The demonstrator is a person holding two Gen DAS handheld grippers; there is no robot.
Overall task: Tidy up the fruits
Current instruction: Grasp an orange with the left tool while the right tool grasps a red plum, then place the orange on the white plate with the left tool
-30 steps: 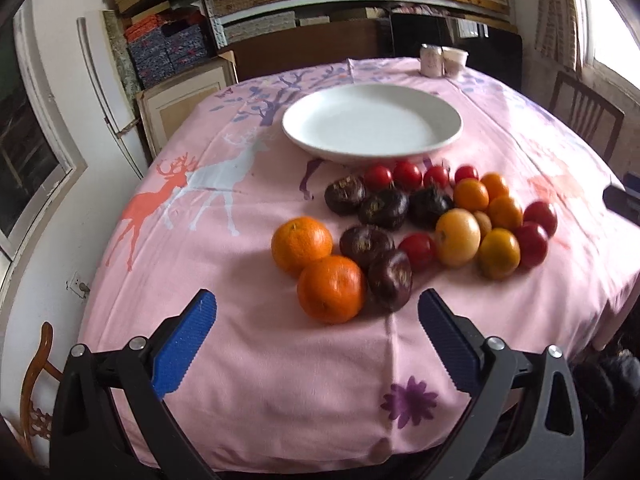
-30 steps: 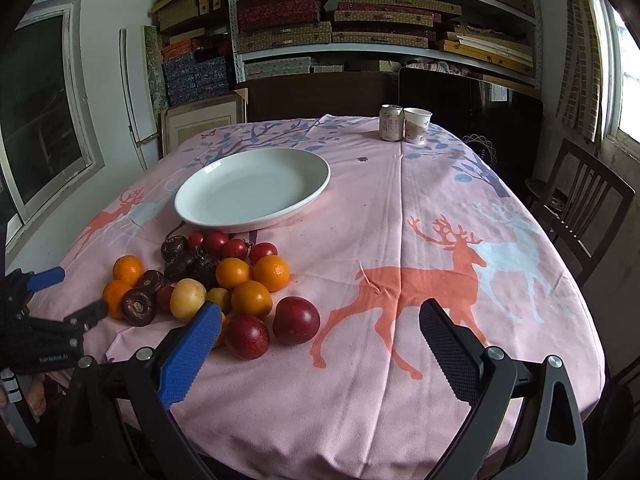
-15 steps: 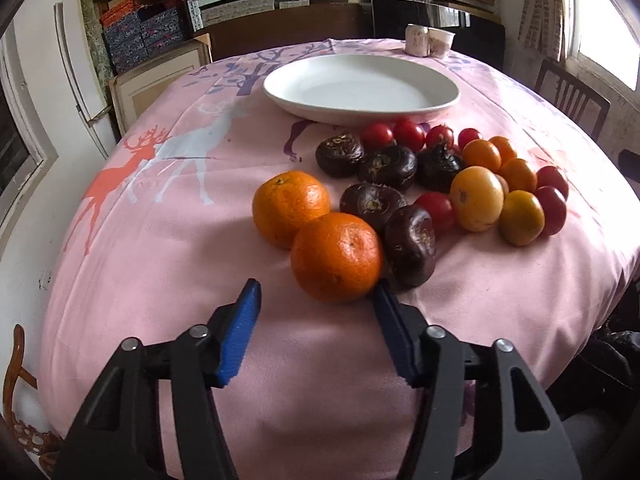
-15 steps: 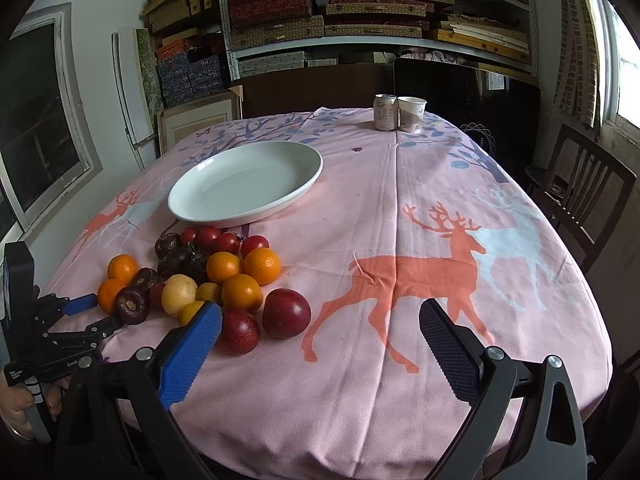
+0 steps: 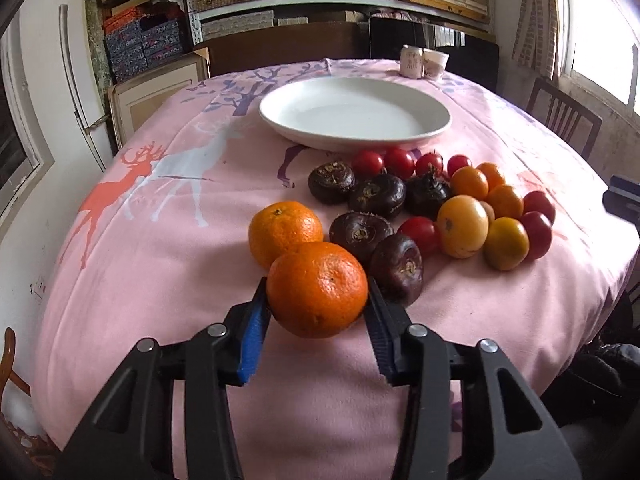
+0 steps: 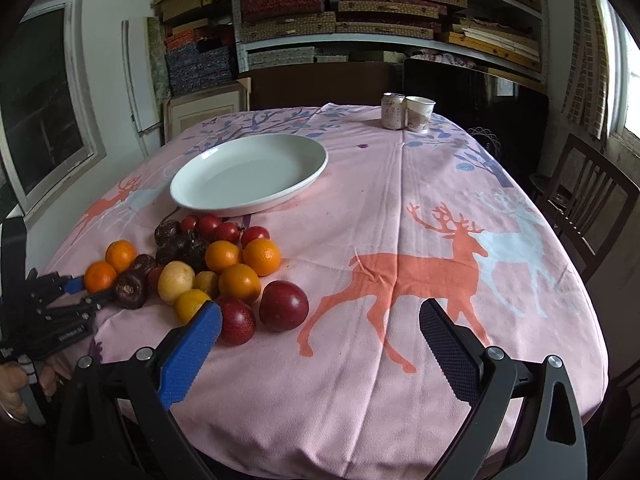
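My left gripper (image 5: 316,304) is shut on an orange mandarin (image 5: 317,289) at the near edge of the fruit pile; it also shows in the right wrist view (image 6: 86,286), with that mandarin (image 6: 99,277). A second mandarin (image 5: 285,233) lies just behind it. Dark water chestnuts (image 5: 396,268), red cherry tomatoes (image 5: 400,162), small oranges (image 5: 470,182), a yellow fruit (image 5: 462,220) and red plums (image 6: 283,305) lie clustered on the pink cloth. An empty white oval plate (image 5: 354,116) stands beyond them. My right gripper (image 6: 320,344) is open and empty, right of the plums.
A can (image 6: 393,111) and a paper cup (image 6: 419,113) stand at the table's far edge. A wooden chair (image 6: 588,216) is at the right. Shelves of boxes (image 6: 360,12) fill the back wall. The tablecloth (image 6: 400,240) drops off at the near edge.
My left gripper moved forward and closed its jaws on the near mandarin. My right gripper drifted a little closer to the plums and stayed open.
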